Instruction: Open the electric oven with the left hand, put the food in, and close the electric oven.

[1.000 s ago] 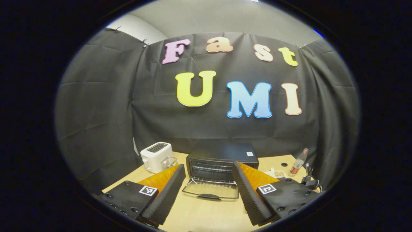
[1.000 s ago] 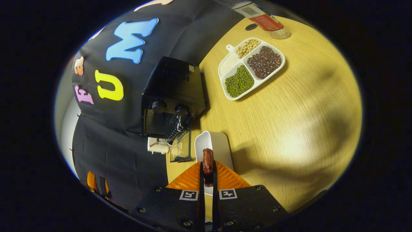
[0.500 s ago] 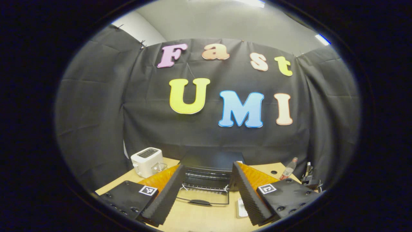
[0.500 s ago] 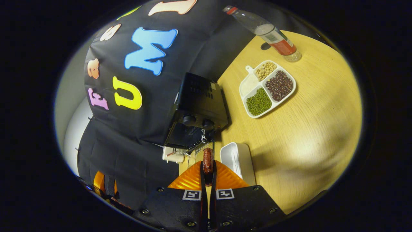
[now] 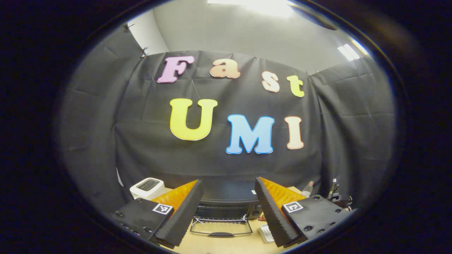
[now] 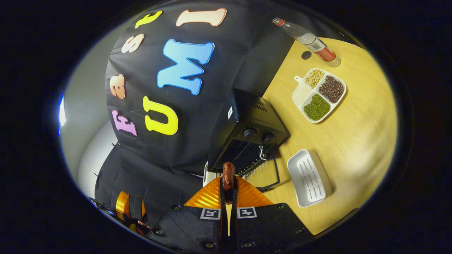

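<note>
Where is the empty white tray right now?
In the right gripper view, the empty white tray lies on the wooden table at lower right, beside the electric oven's opened door and nearer than the divided dish of beans.

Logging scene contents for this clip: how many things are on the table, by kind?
Appliances: 2 (electric oven, toaster)
Trays: 2 (divided bean tray, white tray)
Bottles: 1 (bottle)
Total: 5

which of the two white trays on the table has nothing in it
The ribbed tray beside the open oven door. The divided tray near the bottle holds beans and grains in its compartments.
</note>
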Demonstrator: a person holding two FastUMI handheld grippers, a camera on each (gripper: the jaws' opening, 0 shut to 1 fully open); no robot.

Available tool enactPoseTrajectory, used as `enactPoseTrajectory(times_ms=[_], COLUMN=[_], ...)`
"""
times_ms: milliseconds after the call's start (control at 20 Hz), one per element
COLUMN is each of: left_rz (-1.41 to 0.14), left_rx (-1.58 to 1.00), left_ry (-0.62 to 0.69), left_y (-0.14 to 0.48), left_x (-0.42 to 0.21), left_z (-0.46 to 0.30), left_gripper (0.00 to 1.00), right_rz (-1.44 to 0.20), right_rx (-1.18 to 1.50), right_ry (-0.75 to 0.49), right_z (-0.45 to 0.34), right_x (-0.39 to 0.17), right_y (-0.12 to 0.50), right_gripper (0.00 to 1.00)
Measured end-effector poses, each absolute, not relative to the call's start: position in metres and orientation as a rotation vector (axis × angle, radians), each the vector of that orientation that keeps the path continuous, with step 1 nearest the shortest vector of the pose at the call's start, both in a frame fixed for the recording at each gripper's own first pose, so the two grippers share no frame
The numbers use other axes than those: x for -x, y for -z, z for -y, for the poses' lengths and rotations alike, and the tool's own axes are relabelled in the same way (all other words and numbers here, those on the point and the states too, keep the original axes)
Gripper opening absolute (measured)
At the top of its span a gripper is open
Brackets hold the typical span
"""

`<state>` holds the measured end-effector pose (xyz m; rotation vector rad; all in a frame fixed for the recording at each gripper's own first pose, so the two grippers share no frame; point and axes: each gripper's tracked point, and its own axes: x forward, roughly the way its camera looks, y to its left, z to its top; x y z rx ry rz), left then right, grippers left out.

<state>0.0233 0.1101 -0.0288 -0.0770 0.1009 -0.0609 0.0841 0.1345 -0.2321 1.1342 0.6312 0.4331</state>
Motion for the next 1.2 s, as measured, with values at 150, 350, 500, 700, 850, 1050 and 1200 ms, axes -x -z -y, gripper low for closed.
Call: enactPoseTrajectory(times_ms=[150, 350, 500, 700, 850, 1050, 1200], left_rz=[-0.101, -0.113, -0.119, -0.125, -0.143, -0.181, -0.221], left_rx=[0.095, 0.107, 0.088, 0.070, 0.067, 0.068, 0.068], left_ry=[0.064, 0.059, 0.047, 0.031, 0.012, -0.015, -0.027], left_y=[0.033, 0.035, 0.036, 0.039, 0.044, 0.059, 0.073], left_x=[-0.026, -0.027, -0.024, -0.017, -0.012, -0.008, -0.011], left_z=[-0.138, -0.174, -0.196, -0.218, -0.238, -0.261, -0.276], left_gripper=[1.00, 1.00, 1.00, 0.98, 0.98, 0.98, 1.00], right_rz=[-0.615, -0.591, -0.588, -0.598, -0.613, -0.606, -0.583], right_rx=[-1.124, -1.120, -1.117, -1.131, -1.141, -1.147, -1.152], right_ry=[-0.455, -0.478, -0.472, -0.447, -0.406, -0.354, -0.305], right_z=[-0.162, -0.195, -0.216, -0.239, -0.252, -0.272, -0.283], right_x=[-0.094, -0.111, -0.129, -0.151, -0.174, -0.209, -0.235], right_y=[0.227, 0.223, 0.229, 0.248, 0.271, 0.297, 0.314], right_gripper=[0.02, 0.02, 0.02, 0.03, 0.03, 0.03, 0.02])
